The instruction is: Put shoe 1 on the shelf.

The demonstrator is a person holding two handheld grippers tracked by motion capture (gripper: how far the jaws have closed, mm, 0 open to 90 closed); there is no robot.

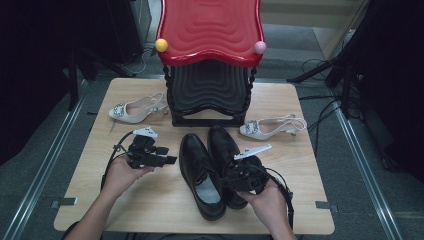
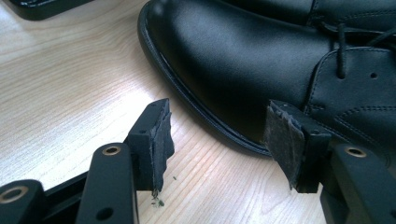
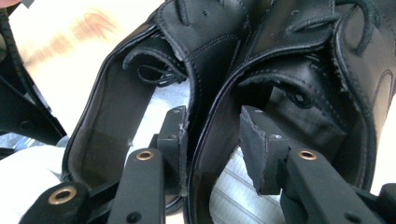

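Two black leather lace-up shoes stand side by side in the middle of the table, the left one (image 1: 197, 172) (image 3: 112, 116) and the right one (image 1: 220, 142) (image 3: 317, 112). My right gripper (image 1: 229, 174) (image 3: 215, 140) reaches into their heel openings, one jaw in each shoe. The two neighbouring side walls lie between the jaws; a gap shows beside the right pad (image 3: 254, 140), so it is open. My left gripper (image 1: 167, 157) (image 2: 219, 135) lies low on the wood to the left. It is open and empty, and the left shoe's toe (image 2: 233, 60) sits just beyond its tips.
A black stand with a red wavy top (image 1: 210, 30) is at the table's back, bearing a yellow (image 1: 161, 45) and a pink knob (image 1: 260, 47). Beige jewelled heels lie at its left (image 1: 137, 109) and right (image 1: 272, 126). Bare wood (image 1: 100, 200) runs along the front left.
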